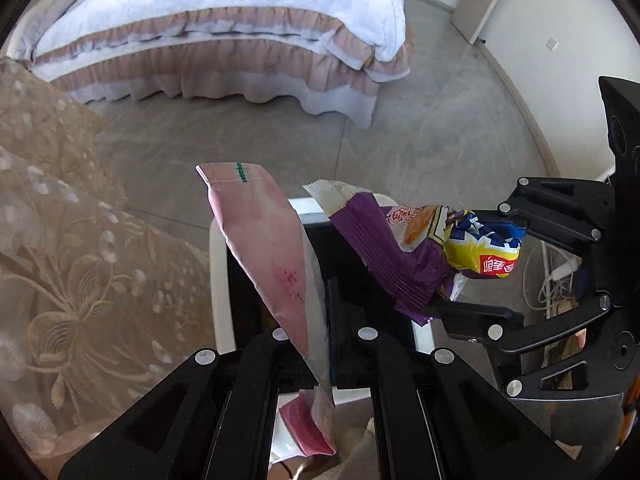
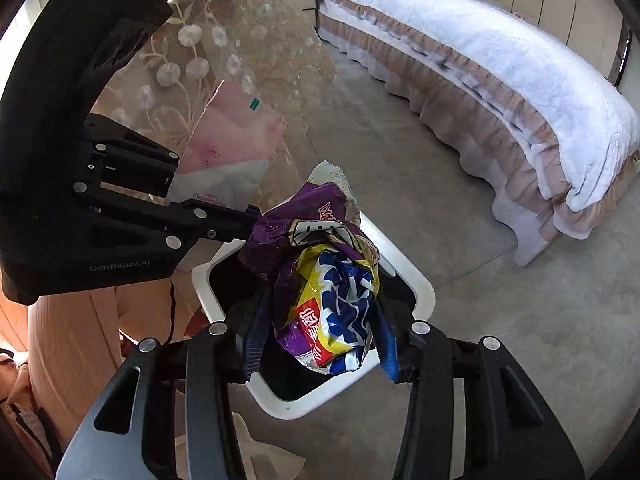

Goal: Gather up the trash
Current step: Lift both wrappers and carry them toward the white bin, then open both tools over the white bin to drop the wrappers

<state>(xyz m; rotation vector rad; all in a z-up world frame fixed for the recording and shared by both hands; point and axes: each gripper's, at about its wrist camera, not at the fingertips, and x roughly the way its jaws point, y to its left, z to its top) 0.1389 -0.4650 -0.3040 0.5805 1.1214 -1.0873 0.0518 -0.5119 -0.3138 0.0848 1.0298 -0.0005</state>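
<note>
Bin (image 2: pixel 416 280) on floor (image 2: pixel 400 160) below both held wrappers, bed (image 2: pixel 520 80) behind, curtain (image 1: pixel 60 240) to bin's left, cables (image 1: pixel 556 276) to right.

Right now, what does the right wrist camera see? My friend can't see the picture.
The right claw squeezes a bunch of crumpled snack wrappers, purple, yellow and blue, right above an open white trash bin. On the left, the left claw holds a flat pink packet, and a bed stands behind on the grey floor.

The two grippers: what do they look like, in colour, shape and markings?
The left gripper and the right gripper are matte black linkages with silver round pivot pins. The right one's fingers carry blue ribbed pads. The left one's body reads "GenRobot.AI" in the right wrist view.
</note>
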